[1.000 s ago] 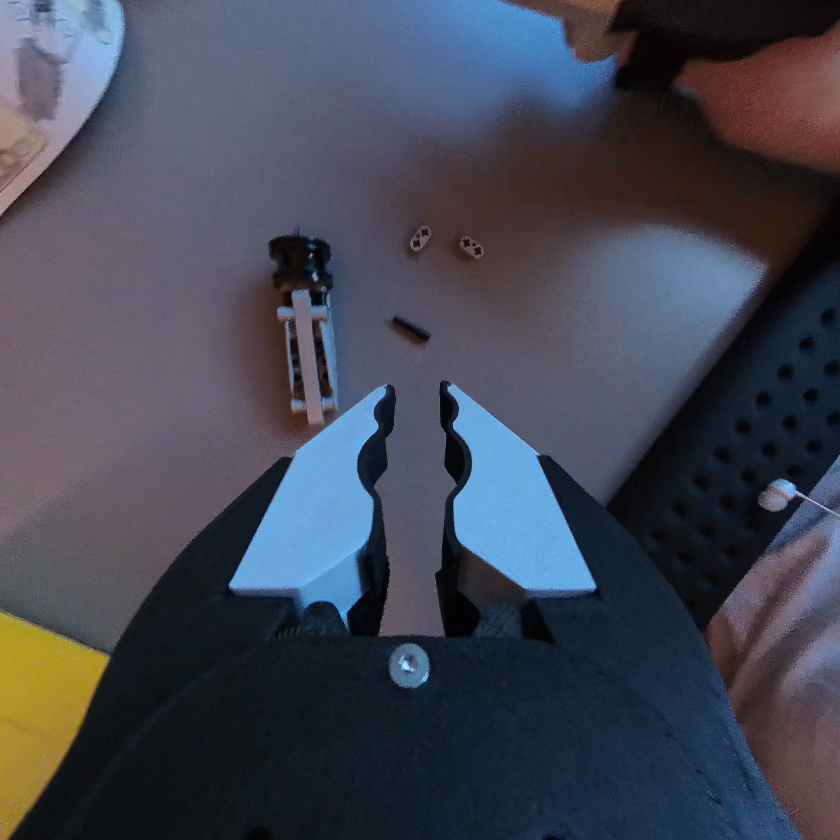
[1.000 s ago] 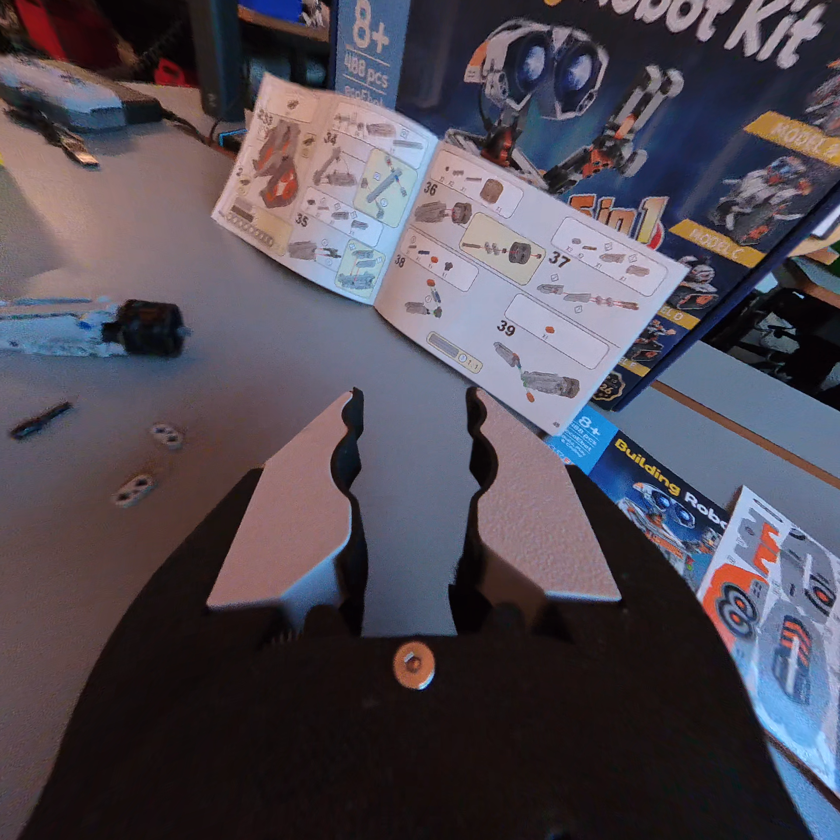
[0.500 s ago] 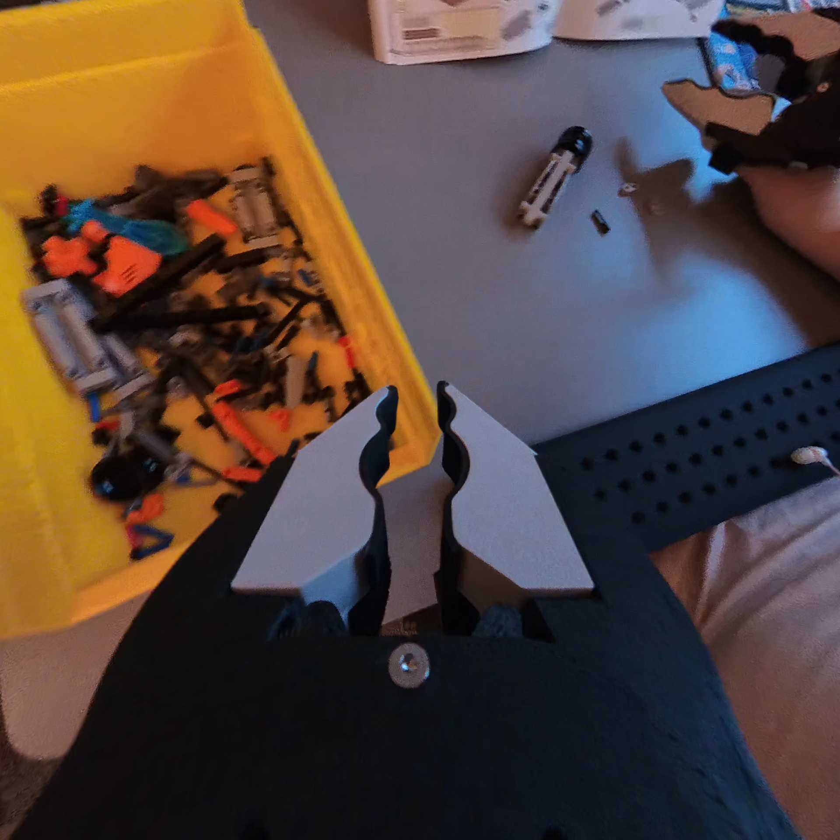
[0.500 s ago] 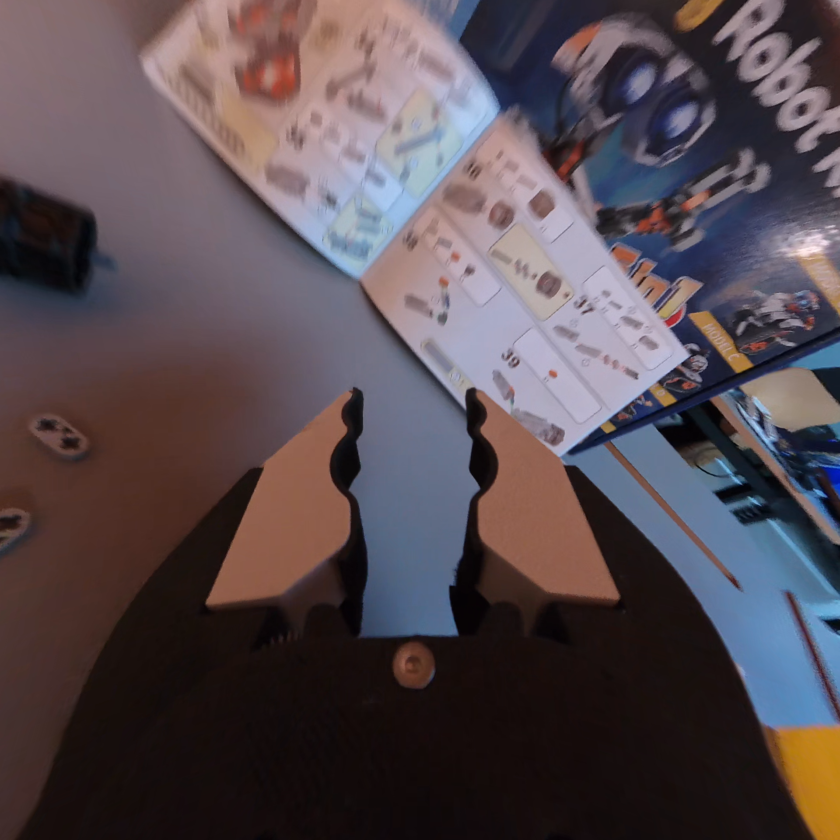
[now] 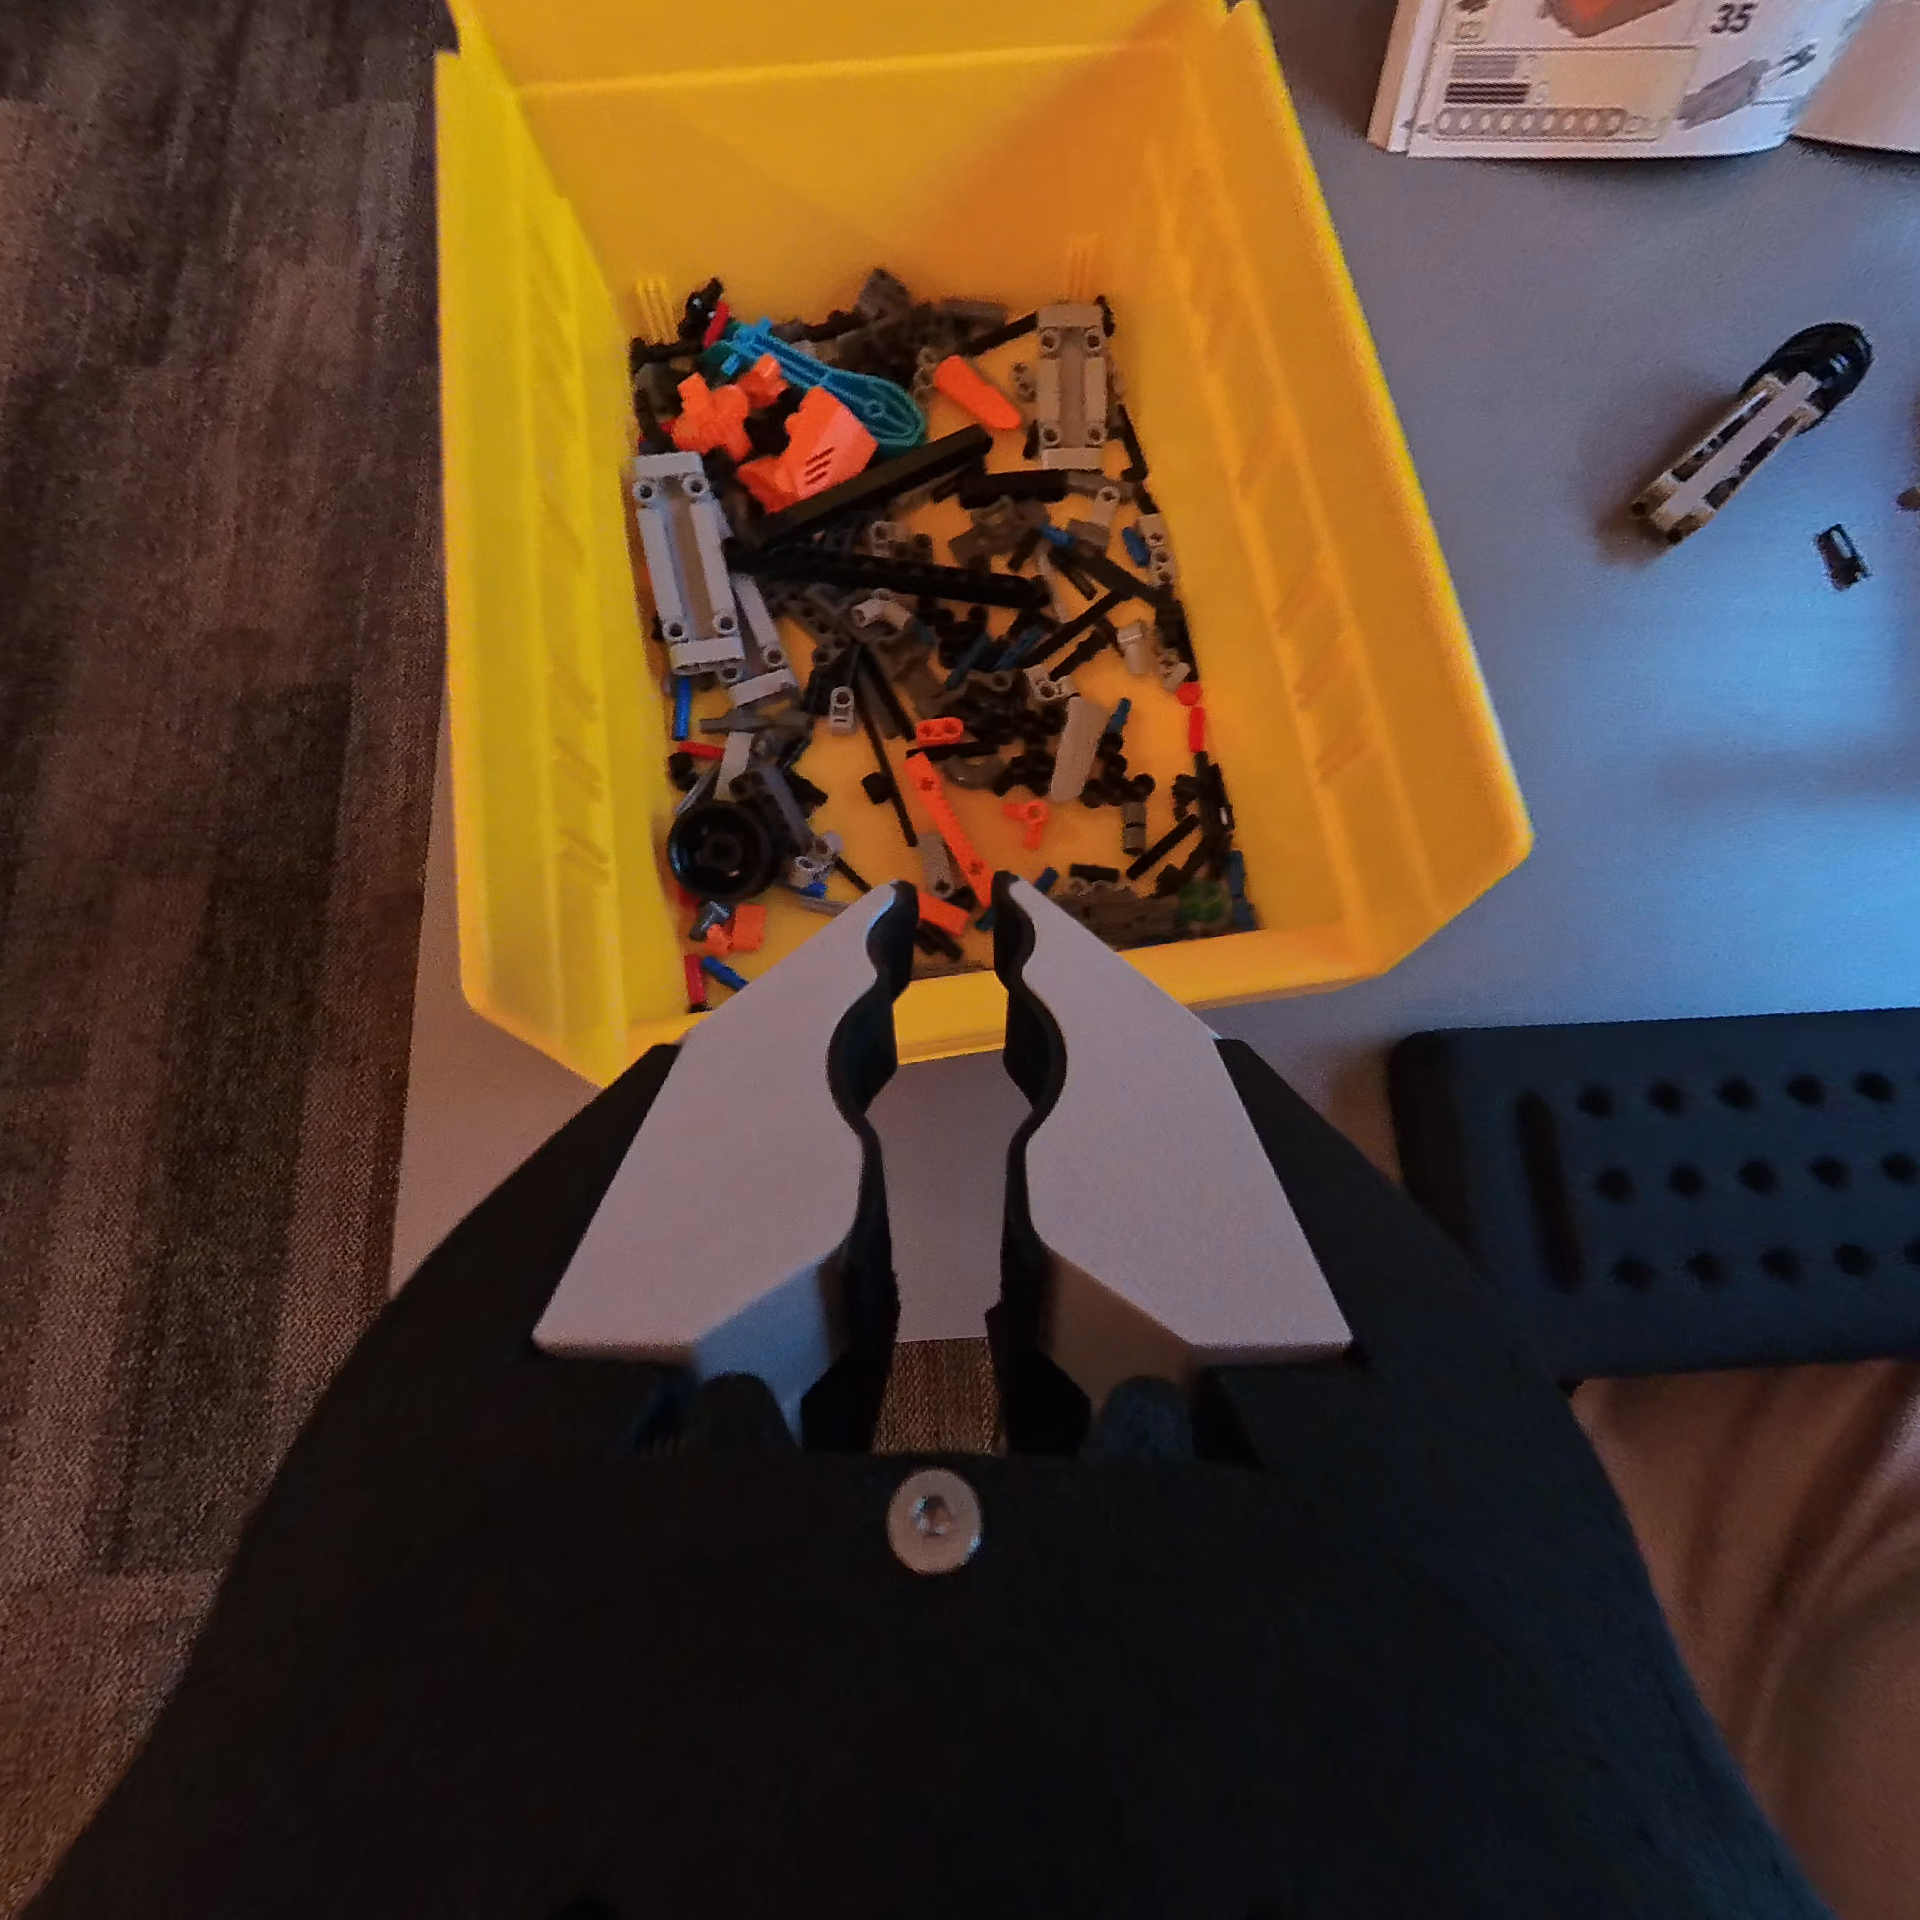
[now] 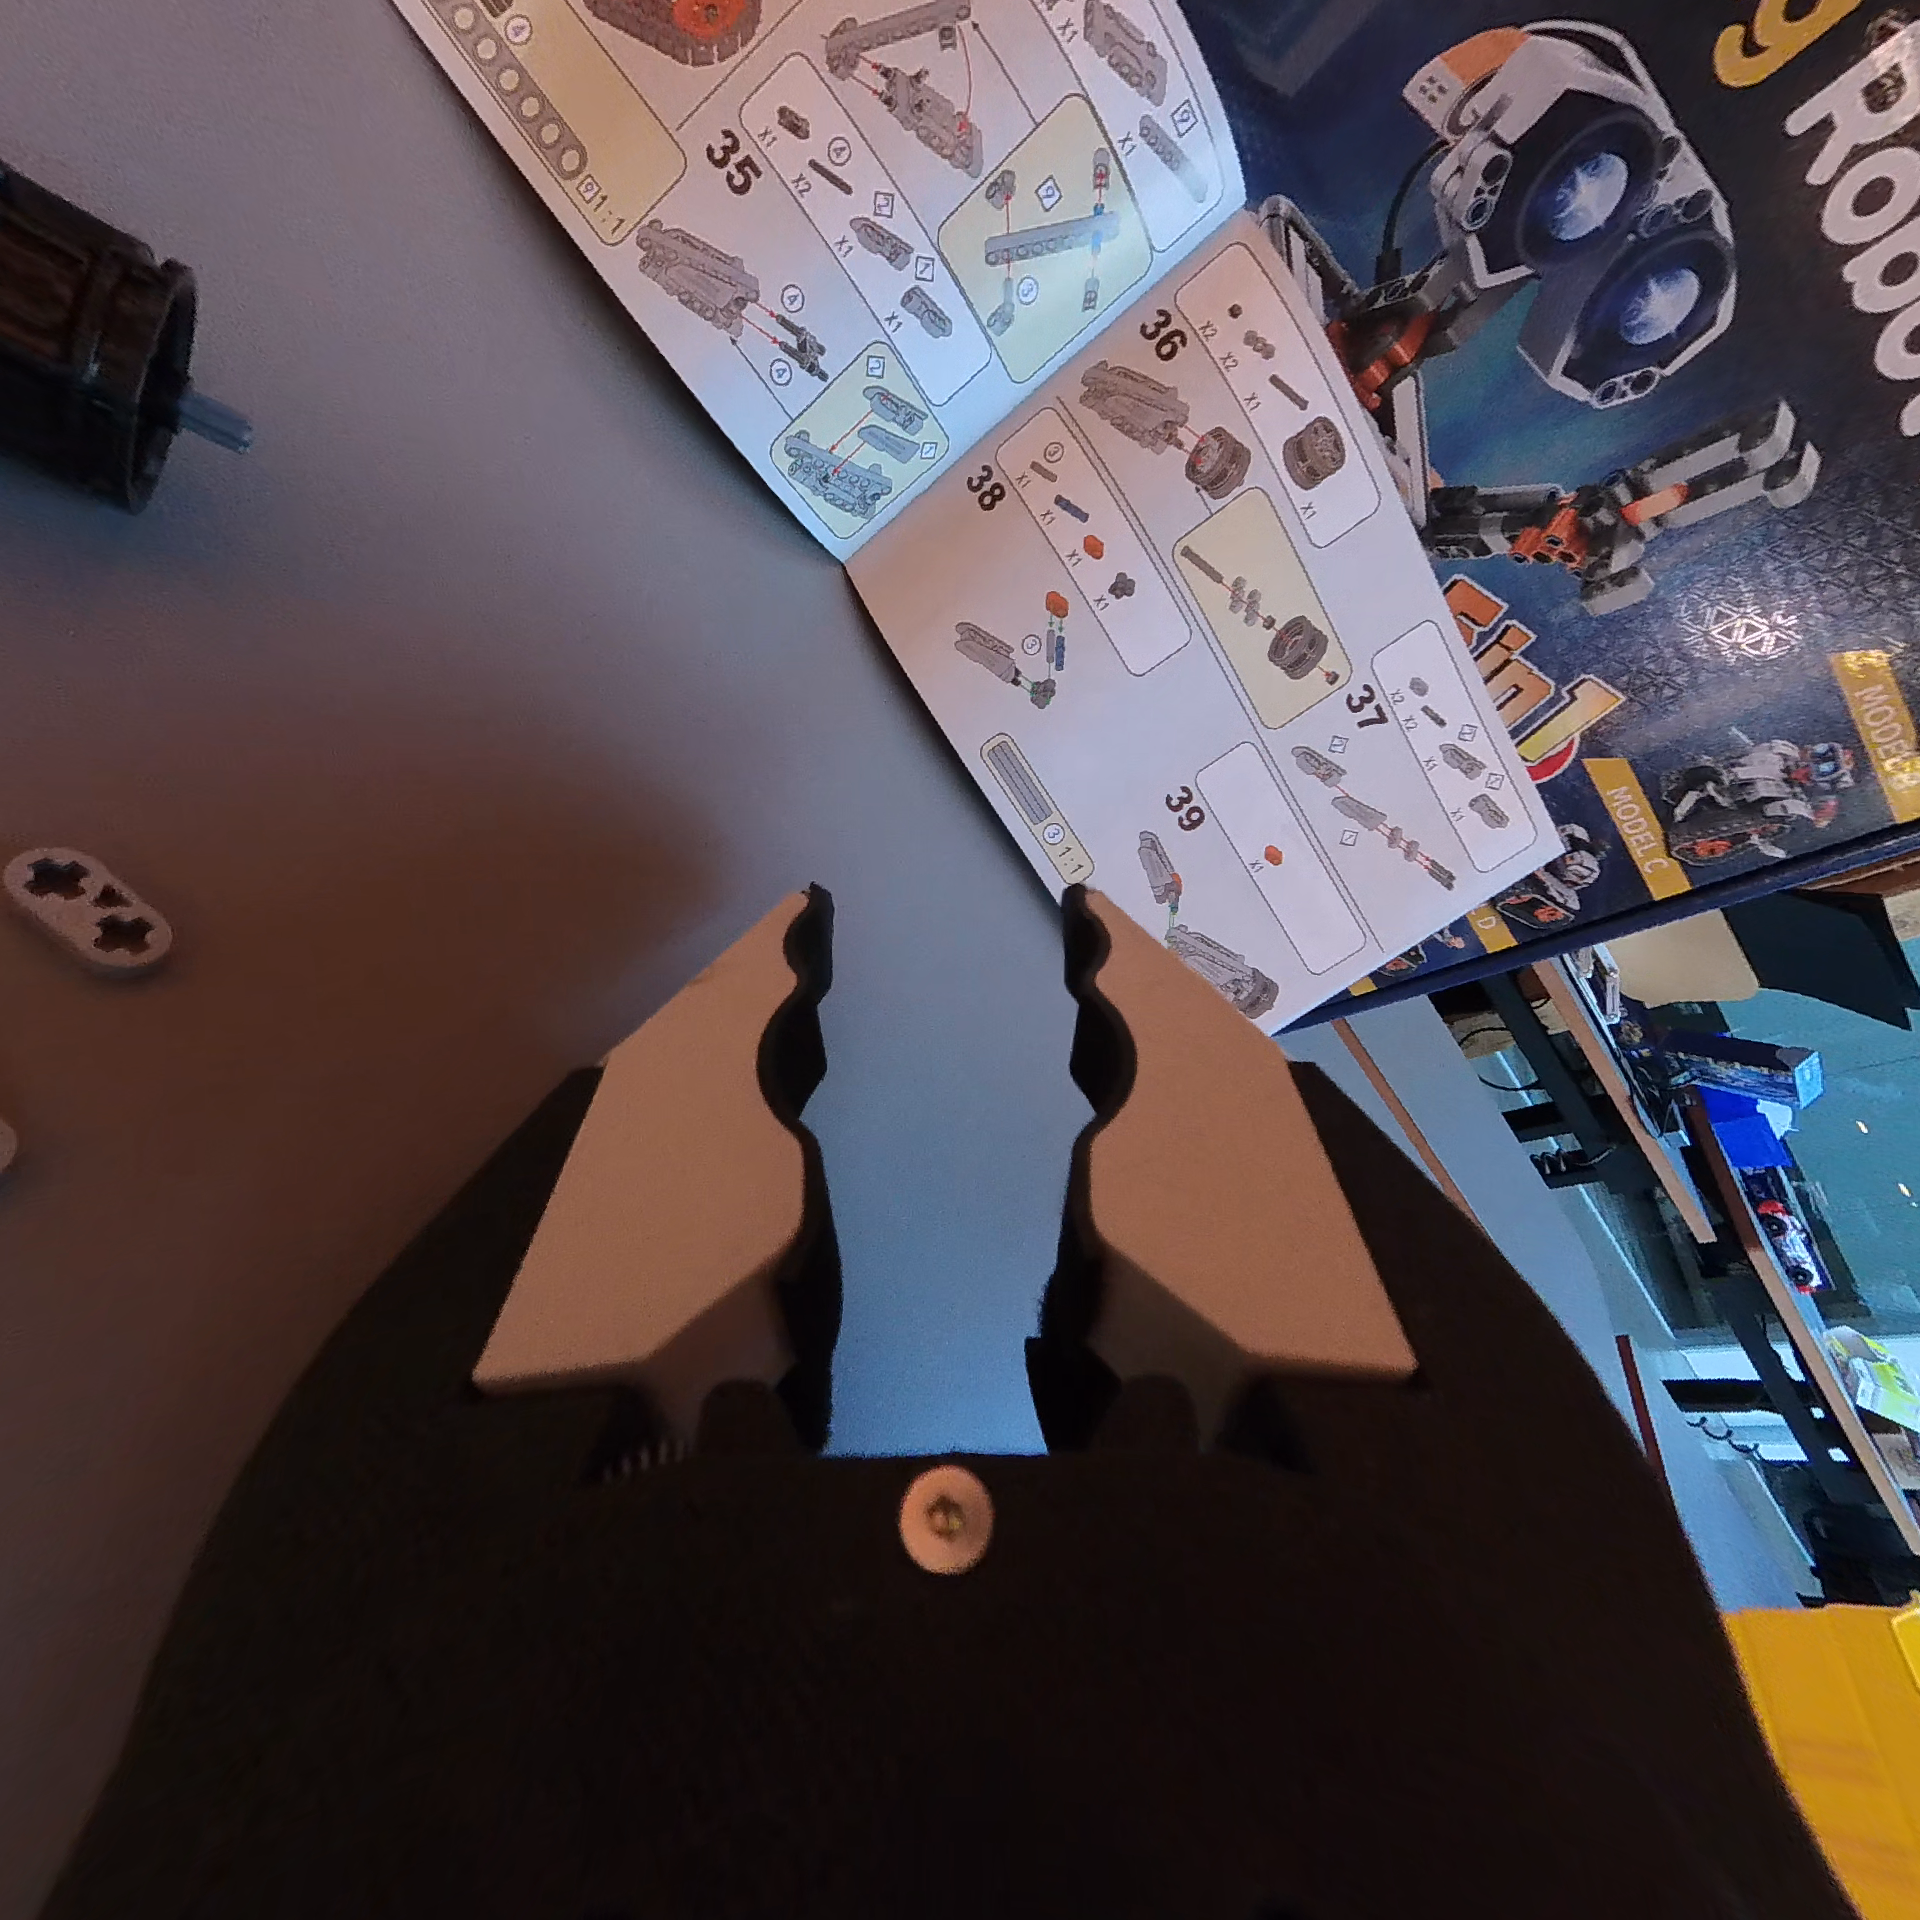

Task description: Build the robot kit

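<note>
The left gripper (image 5: 948, 896) hangs above the near end of a yellow plastic bin (image 5: 1340, 540), its two grey fingers slightly apart with nothing between them. The bin holds a loose heap of small building-kit parts: black beams and pins, grey frames (image 5: 686, 561), orange pieces (image 5: 800, 447), a teal part (image 5: 862, 400) and a black wheel (image 5: 722, 850) near the gripper's tips. The bin sits at the left edge of a grey table (image 5: 1662, 790), with brown carpet (image 5: 208, 623) beyond that edge. To the bin's right on the table lie a partly built grey beam assembly with a black wheel at its end (image 5: 1745, 436) and a small black pin (image 5: 1841, 553) just beside it. A black perforated panel (image 5: 1704, 1184) lies at the table's near edge. The right gripper (image 6: 940, 896) hovers over bare table, fingers well apart and empty. Just beyond its tips lies an open instruction booklet (image 6: 1039, 436), resting against a dark blue kit box (image 6: 1621, 395). To its left sit a small grey two-hole connector (image 6: 88, 912) and the dark wheel end of the assembly (image 6: 94, 353).
</note>
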A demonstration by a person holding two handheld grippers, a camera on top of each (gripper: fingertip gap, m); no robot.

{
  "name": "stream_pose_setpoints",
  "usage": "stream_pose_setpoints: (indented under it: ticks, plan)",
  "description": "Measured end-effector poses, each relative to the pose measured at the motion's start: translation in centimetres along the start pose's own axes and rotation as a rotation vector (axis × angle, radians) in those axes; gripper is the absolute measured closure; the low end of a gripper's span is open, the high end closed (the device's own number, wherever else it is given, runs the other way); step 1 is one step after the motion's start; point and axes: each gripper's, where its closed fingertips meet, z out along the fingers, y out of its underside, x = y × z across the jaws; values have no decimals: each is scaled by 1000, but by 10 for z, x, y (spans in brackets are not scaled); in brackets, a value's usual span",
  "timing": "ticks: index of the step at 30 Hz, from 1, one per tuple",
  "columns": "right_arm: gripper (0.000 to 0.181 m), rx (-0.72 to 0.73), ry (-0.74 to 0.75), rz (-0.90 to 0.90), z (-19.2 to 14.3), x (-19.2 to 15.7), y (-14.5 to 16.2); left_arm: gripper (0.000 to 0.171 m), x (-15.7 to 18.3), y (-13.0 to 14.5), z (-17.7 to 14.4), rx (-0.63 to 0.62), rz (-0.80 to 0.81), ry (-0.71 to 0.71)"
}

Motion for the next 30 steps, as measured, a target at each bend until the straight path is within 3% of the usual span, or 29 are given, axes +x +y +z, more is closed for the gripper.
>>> stream_pose_setpoints:
  ticks: [11,23,27,30]
  plan:
    - [143,-54,20,9,3,5,10,157,-37,0,13,-123,35,-51]
    - [180,-111,-10,-75,10,4,26,158,-36,3,35,-176,30,-7]
    - [180,-112,12,-98,10,5,27,158,-35,7,37,-188,34,-13]
    - [168,-94,45,-96,9,11,24,157,-34,7,36,-204,51,-20]
